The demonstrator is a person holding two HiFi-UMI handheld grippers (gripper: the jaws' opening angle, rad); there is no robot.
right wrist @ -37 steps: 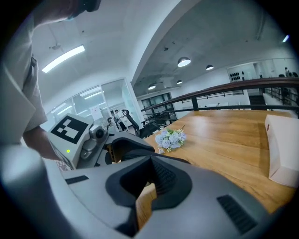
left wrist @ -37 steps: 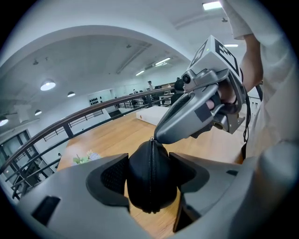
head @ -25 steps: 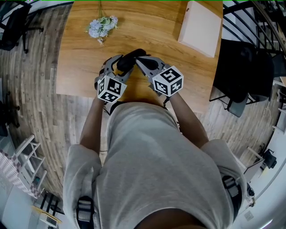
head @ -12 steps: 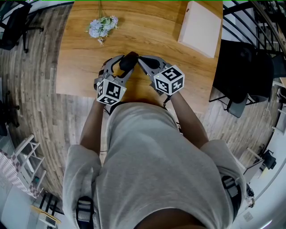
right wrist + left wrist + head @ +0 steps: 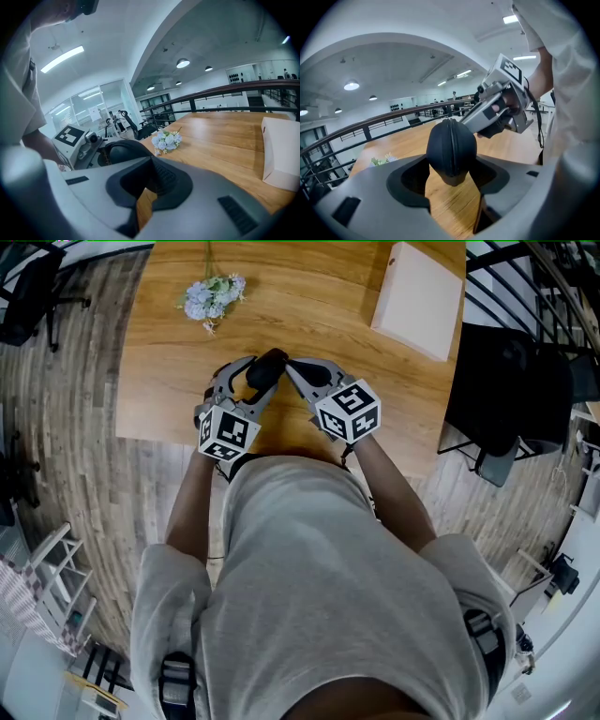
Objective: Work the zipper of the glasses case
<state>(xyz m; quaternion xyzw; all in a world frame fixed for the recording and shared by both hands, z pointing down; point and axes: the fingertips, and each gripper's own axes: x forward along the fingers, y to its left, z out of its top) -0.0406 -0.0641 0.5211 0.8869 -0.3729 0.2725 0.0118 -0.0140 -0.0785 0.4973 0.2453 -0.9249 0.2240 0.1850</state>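
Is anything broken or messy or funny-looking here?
Nothing is spilled or broken. The glasses case shows no damage. Only the small bunch of flowers lies flat on the table with no vase.

The person wears a light grey short-sleeved T-shirt. The left gripper and right gripper are grey, each topped by a white, black-patterned marker cube.

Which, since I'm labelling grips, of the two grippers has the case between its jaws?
The left gripper: the black case sits between its jaws, which have just been closing on it. The right gripper has its jaws together.
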